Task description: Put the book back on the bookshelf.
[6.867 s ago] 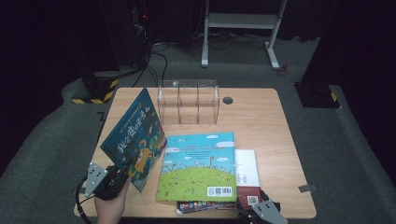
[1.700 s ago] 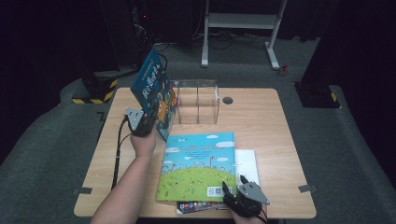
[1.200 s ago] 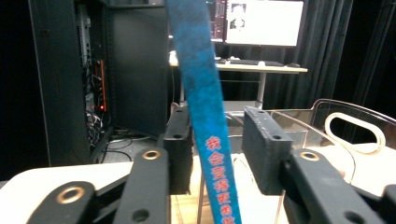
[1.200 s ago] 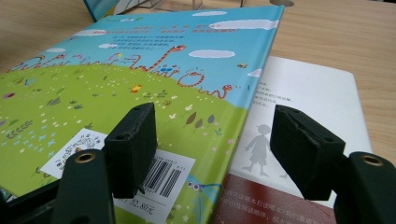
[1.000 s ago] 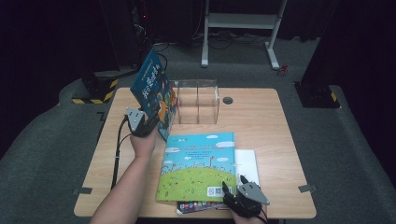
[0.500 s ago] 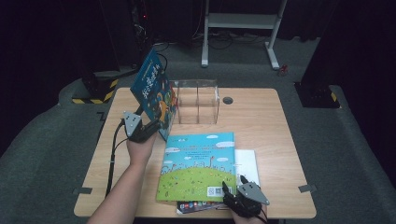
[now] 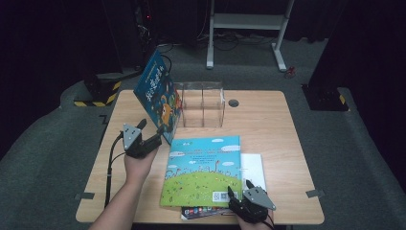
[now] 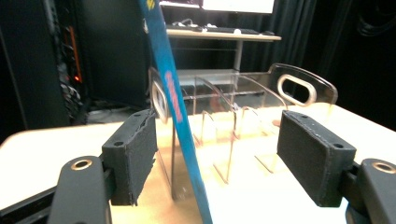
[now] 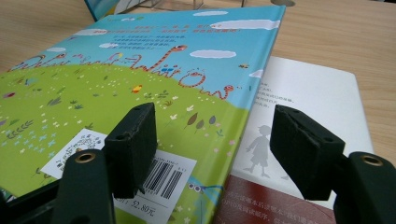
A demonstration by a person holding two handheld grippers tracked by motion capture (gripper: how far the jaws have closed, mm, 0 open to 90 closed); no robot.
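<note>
Book, blue (image 7: 157, 96): stands tilted against left end of clear rack (image 7: 203, 103) at far bench (image 7: 287, 134). Left gripper (image 7: 153, 140) fingers, just opened, apart beside its near edge, not touching. Right gripper (image 7: 238, 195) fingers open over green book (image 7: 203, 172).

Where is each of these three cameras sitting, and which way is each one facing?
High view: above the table's near side, looking forward and down; forearm, left claw, right claw.
Left gripper view: on the left claw, open, facing the leaning blue book and clear rack.
Right gripper view: on the right claw, open over the green book.
Shared: both books.
</note>
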